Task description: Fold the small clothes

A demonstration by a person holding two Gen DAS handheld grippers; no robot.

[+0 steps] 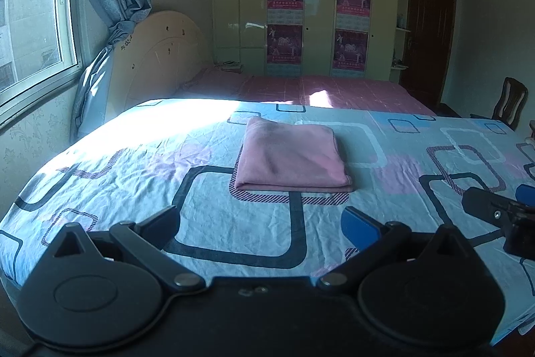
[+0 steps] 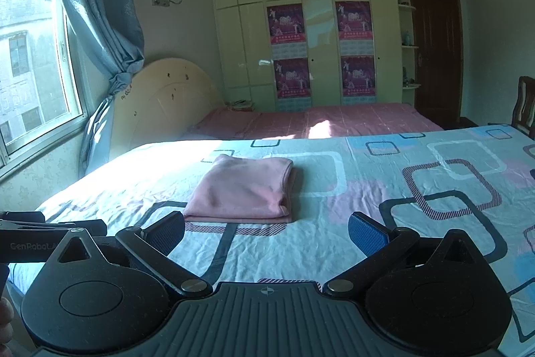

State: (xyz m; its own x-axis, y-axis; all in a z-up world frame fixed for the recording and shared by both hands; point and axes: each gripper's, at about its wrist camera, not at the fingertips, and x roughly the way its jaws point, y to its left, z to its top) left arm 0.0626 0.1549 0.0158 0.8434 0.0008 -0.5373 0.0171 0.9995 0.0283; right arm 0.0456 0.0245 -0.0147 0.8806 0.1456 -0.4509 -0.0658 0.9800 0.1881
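A small pink garment lies folded into a neat rectangle on the patterned bedsheet. It also shows in the right wrist view. My left gripper is open and empty, held back from the garment's near edge. My right gripper is open and empty, also short of the garment and a little to its right. The right gripper shows at the right edge of the left wrist view. Part of the left gripper shows at the left edge of the right wrist view.
The sheet covers a wide flat surface. A pink bed with a cream headboard lies behind it. A window and curtain are at left, wardrobes at the back, a wooden chair at right.
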